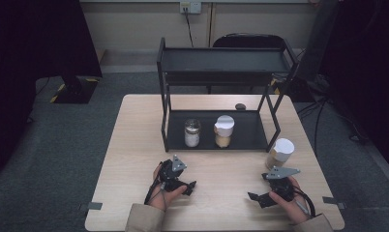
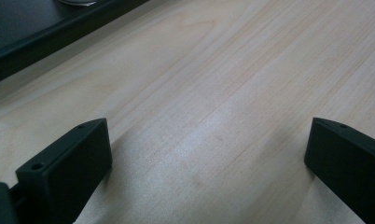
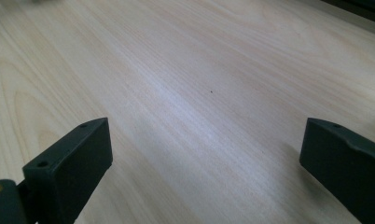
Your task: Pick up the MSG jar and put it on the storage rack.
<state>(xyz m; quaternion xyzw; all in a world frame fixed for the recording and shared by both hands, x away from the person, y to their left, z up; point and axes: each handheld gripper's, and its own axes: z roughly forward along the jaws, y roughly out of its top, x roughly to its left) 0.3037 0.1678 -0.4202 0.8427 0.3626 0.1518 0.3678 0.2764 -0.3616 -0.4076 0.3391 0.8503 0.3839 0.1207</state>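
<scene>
Both claws gape wide, holding nothing, low over the surface (image 1: 221, 164): left claw (image 1: 191, 186) at seven o'clock, right claw (image 1: 254, 197) at five. White-lidded jar (image 1: 279, 153) stands just beyond the right one.

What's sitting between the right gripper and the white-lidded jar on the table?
Nothing: in the high view, the right gripper lies just below the jar, with bare table between.
</scene>
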